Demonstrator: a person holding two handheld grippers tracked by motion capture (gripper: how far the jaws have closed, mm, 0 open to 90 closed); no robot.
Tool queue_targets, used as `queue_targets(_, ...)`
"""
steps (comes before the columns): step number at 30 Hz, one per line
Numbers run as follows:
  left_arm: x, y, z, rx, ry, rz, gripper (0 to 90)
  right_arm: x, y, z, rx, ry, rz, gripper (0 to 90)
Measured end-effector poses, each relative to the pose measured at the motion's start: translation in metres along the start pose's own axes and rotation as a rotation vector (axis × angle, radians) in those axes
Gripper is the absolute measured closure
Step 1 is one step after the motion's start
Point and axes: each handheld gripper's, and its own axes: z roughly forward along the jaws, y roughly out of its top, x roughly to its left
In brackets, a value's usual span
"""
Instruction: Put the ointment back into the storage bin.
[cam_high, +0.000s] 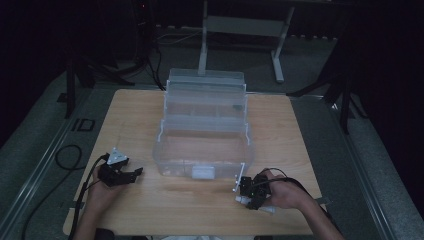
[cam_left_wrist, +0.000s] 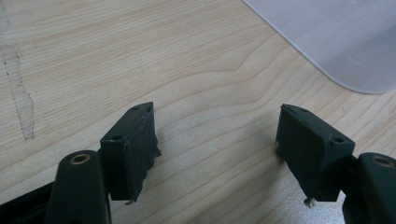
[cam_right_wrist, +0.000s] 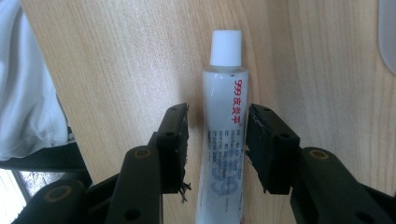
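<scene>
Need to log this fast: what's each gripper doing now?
Left gripper: open, empty, over bare table.
Right gripper: open, astride the white tube, not gripping.

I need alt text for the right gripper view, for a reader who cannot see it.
A white tube with a white cap and red print lies on a wooden table, between the two black jaws of the right claw. The left jaw leaves a small gap to the tube.
</scene>
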Motion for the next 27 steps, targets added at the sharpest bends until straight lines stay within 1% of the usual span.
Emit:
queue_targets(6, 0.0001, 0.0000, 0.0000, 0.001, 0.000, 0.001, 29.5, -0.0010, 0.0032, 0.0064, 0.033, 0.008, -0.001, 62.4)
queue_targets(14, 0.0000, 0.0000, 0.0000, 0.000, 0.000, 0.000, 29.5, -0.0025, 0.0037, 0.0079, 0.039, 0.012, 0.004, 64.7)
queue_targets(15, 0.0000, 0.0000, 0.0000, 0.000, 0.000, 0.001, 29.6, -0.0034, 0.0032, 0.0077, 0.048, 0.009, 0.007, 65.5)
queue_targets(20, 0.0000, 0.0000, 0.0000, 0.000, 0.000, 0.000, 29.5, -0.0037, 0.0032, 0.0077, 0.049, -0.002, 0.008, 69.0)
queue_targets(27, 0.0000, 0.0000, 0.0000, 0.000, 0.000, 0.000, 29.5, -0.0015, 0.0033, 0.0071, 0.047, -0.009, -0.011, 70.2)
